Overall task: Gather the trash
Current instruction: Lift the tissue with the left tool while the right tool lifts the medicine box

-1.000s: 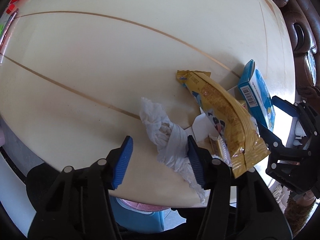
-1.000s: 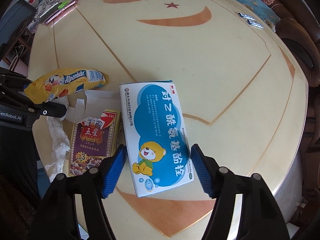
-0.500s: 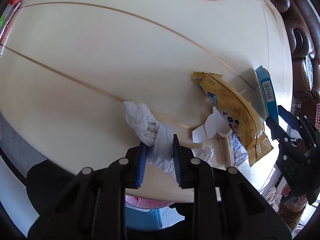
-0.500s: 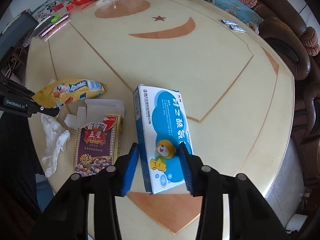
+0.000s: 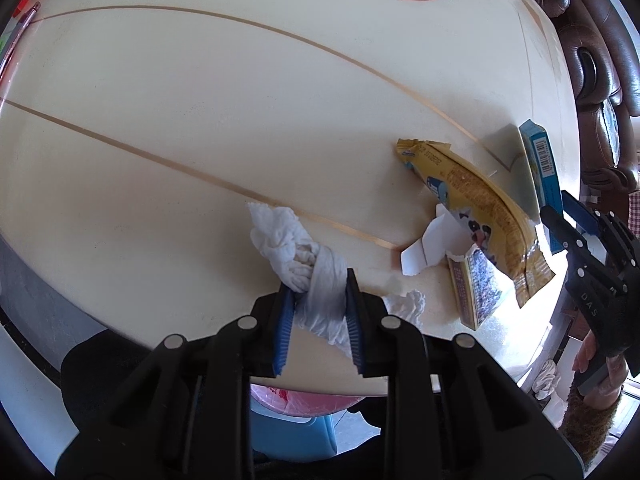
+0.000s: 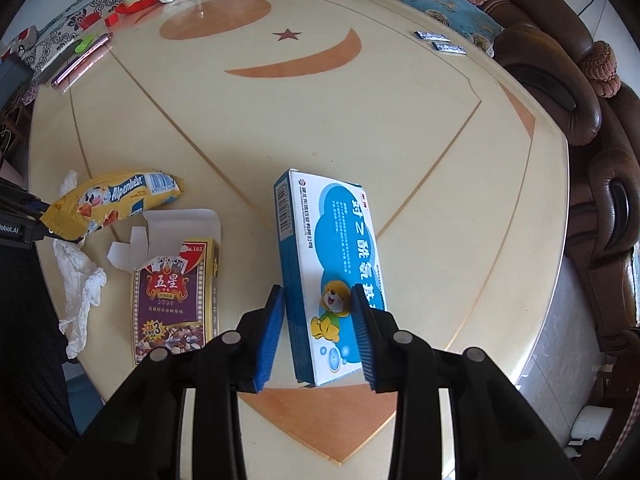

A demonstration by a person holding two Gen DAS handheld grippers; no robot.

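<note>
The step in hand appears to be the pick-up itself: both tools have a piece of rubbish pinched, and neither piece looks carried off the round cream desk (image 6: 460, 208) with tan inlay lines yet.

Taking the opened purple-and-gold playing-card box (image 6: 176, 300) as landmark and going left to right: on its far left, the left gripper (image 5: 318, 320) has its blue fingers (image 5: 283, 326) clenched on the crumpled white paper tissue (image 5: 308, 276), which bulges forward of the tips while a loose tail trails back toward the desk's near edge. The gripper points forward over that edge, tilted down at the top. Just behind and left of the card box lies the yellow Alpenliebe sweet wrapper (image 6: 112, 202), untouched. To the right of the card box, the right gripper (image 6: 318, 334) is shut on the blue-and-white cardboard medicine carton (image 6: 332, 264) with a cartoon bear, gripped across its near end and tipped up on one long edge; its far end seems to rest on the desk.

Next, I judge, both pieces need lifting and carrying to a bin; a pink-lined blue container (image 5: 298, 416) shows under the desk edge. The limp tissue may slip free.
</note>
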